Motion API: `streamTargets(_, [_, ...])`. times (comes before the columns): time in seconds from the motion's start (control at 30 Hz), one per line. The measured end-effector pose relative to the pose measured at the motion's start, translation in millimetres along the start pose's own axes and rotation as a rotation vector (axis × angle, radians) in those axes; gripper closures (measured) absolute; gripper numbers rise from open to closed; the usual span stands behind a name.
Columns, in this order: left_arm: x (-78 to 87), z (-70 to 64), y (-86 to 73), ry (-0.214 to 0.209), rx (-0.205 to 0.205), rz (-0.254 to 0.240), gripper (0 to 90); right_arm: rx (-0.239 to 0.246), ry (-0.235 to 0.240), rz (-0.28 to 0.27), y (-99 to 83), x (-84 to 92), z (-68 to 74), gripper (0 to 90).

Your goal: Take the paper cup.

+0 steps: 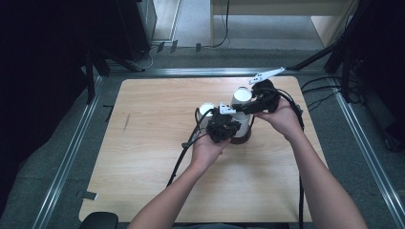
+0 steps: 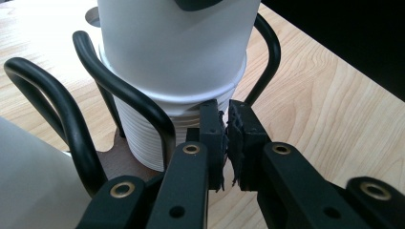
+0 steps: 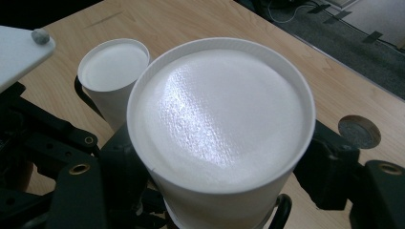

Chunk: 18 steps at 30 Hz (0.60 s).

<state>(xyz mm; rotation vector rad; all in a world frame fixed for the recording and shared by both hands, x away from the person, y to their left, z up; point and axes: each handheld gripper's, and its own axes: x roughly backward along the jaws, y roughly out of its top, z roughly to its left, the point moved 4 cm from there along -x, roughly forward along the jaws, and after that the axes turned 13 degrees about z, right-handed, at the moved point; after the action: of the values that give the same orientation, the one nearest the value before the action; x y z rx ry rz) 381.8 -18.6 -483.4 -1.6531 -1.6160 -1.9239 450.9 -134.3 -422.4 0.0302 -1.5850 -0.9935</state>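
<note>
Jaws of the left gripper pressed together beside the black wire holder, right gripper jaws pinching an upside-down white foam cup, long axis upright, base upward, stacked mid wooden counter.

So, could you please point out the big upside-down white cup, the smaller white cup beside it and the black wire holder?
big white cup (image 3: 219, 114), right gripper view, its upturned base.
smaller white cup (image 3: 113, 67), right gripper view, its upturned base.
black wire holder (image 2: 129, 100), left gripper view, a curved bar.
</note>
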Motion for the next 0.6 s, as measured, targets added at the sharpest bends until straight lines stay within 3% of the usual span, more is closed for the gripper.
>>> streamTargets(0.6, [-0.9, -0.2, -1.6, -0.001, 0.000, -0.013, 84.4, 0.010, -0.029, 0.016, 3.1, 2.8, 2.6, 29.9])
